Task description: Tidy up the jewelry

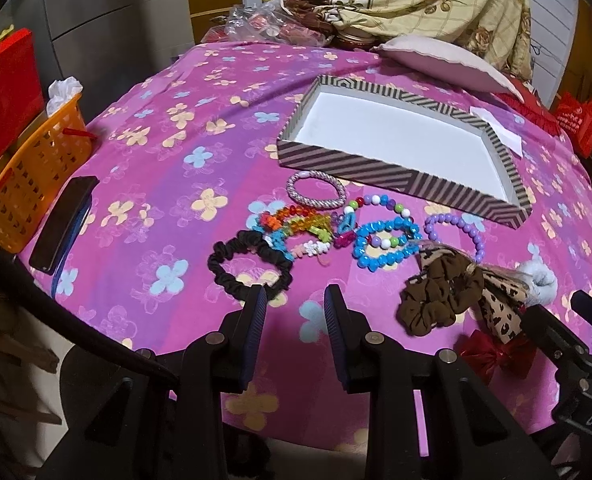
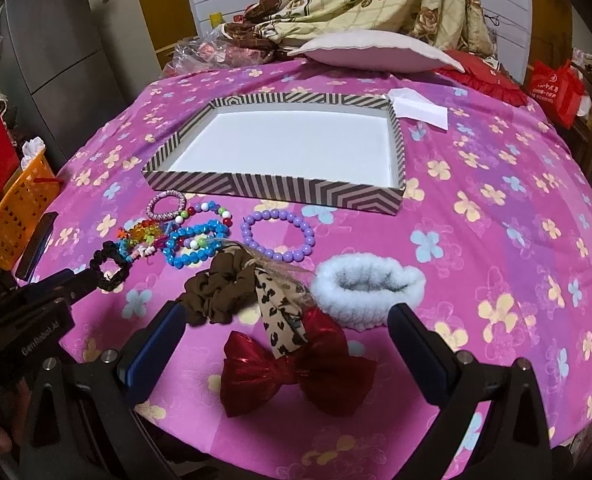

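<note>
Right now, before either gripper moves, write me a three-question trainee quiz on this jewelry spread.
1. True or false: the striped tray already holds a bracelet.
2. Which item lies between the fingers of the right gripper? A) red bow B) purple bead bracelet C) black scrunchie
3. Fill in: the jaws of the left gripper stand ____, with only the flowered pink cloth between them.

Key
1. False; its white floor is bare.
2. A; the bow lies on the cloth between the open jaws, not gripped.
3. open
</note>
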Demonstrator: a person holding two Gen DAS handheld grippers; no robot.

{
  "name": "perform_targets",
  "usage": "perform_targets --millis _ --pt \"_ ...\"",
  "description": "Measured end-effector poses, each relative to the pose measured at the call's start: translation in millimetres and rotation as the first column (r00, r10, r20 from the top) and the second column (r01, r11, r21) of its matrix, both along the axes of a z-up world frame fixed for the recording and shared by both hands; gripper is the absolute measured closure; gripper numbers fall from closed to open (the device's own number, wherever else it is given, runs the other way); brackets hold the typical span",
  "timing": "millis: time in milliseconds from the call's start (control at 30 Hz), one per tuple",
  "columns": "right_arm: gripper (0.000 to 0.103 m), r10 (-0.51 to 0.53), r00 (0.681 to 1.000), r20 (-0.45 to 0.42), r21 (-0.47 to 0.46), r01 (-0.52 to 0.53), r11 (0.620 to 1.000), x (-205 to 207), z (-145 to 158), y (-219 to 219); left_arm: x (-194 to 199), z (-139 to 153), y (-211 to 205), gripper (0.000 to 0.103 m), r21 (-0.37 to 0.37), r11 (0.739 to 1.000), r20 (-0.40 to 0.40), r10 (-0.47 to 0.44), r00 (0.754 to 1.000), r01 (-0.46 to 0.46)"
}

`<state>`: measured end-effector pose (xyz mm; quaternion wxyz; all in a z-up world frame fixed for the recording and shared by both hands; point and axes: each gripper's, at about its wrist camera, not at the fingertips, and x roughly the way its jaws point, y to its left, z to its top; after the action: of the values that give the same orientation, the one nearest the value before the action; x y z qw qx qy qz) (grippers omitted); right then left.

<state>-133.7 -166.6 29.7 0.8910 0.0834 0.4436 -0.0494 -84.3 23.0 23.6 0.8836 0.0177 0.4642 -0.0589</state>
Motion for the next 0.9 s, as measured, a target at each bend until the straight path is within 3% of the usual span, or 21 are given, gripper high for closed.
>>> perform_targets --millis 633,800,900 --pt "0.002 -0.048 0.999 0.001 -0.028 0.048 0.998 -24.9 2.7 -62.2 24.6 -6.1 65.1 0.054 -0.142 0.98 -0.113 0.123 0.986 -0.139" --pt "0.013 -0.07 0.997 -0.031 -0.074 0.068 0.995 -21.3 -11.1 -70.4 28.4 -12.5 76.9 0.054 -0.172 0.971 -0.152 0.141 0.978 -0.167" --pt "0.018 -0.086 0.996 -0.037 -0.026 0.085 0.996 -20.6 -15.7 -80.2 29.2 -14.6 84.6 0.054 -0.183 0.965 -0.166 0.156 0.974 -0.186"
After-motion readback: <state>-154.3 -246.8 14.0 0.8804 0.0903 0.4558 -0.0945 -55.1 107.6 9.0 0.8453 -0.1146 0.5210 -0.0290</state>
